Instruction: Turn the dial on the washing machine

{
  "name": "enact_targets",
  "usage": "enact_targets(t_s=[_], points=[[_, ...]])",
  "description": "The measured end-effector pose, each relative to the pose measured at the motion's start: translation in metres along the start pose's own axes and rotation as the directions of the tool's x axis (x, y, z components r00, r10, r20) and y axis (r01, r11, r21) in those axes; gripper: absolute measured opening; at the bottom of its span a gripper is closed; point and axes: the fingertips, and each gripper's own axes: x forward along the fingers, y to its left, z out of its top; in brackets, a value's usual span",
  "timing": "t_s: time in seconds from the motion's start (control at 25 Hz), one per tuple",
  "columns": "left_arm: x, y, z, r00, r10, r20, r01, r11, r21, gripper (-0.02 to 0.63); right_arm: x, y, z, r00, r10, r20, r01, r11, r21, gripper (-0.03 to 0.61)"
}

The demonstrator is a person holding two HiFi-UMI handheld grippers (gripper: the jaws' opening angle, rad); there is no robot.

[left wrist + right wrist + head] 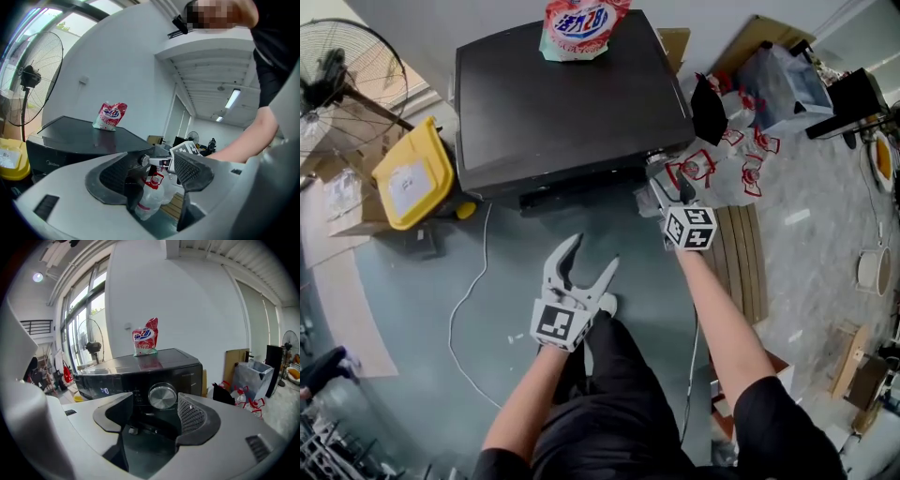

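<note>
Presently, dial: a round brushed-silver metal dial (162, 396) sits on the front panel of the black box-shaped washing machine (562, 103), towards the panel's right end, with a small lit display to its left.
Right gripper: the right gripper (157, 412) is released, its jaws spread wide. The dial shows in the gap between them, just beyond the pads and not clasped. Whether a pad touches its rim I cannot tell.
Left gripper: the left gripper (591, 258) is released too, its jaws apart with nothing between them. It hangs low before the machine's front edge, well apart from the dial.
Handling: the dial is likely stiff and fixed to the panel, free only to rotate. Its polished rim looks slippery, so a light pinch may skid.
Where to hold: across the rim, one pad on each opposite side, square to the dial's axis, then twist.
Machine: it looks heavy enough not to shift under the twist.
On top: a red-and-white detergent bag (577, 28) stands at the back edge of the machine's top, away from the dial.
</note>
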Motion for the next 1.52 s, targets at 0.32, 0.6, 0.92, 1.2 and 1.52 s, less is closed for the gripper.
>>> enact_targets(t_s=[0.32,0.6,0.92,1.2,1.52], points=[[0.042,0.024,-0.004,0.996,0.075,0.049,-0.072,0.996,-0.043,0.282,0.035,-0.008,-0.009,1.000,0.020,-0.018,-0.022,0.995,-0.097,0.267],[0.063,0.024,-0.015,0.997,0.065,0.046,-0.063,0.997,-0.052,0.282,0.050,-0.014,-0.009,1.000,0.006,-0.006,-0.007,0.991,-0.134,0.267],[0.060,0.028,-0.015,0.998,0.065,0.017,-0.064,0.997,-0.038,0.282,0.056,-0.015,-0.012,1.000,-0.002,0.009,0.004,0.987,-0.158,0.253],[0.058,0.028,-0.014,0.998,0.066,0.009,-0.066,0.997,-0.032,0.282,0.055,-0.020,-0.013,0.997,0.061,0.054,-0.067,0.989,0.128,0.256],[0.061,0.022,-0.017,0.998,0.063,0.011,-0.062,0.997,-0.040,0.282,0.054,-0.019,-0.014,0.996,0.071,0.046,-0.078,0.985,0.157,0.258]])
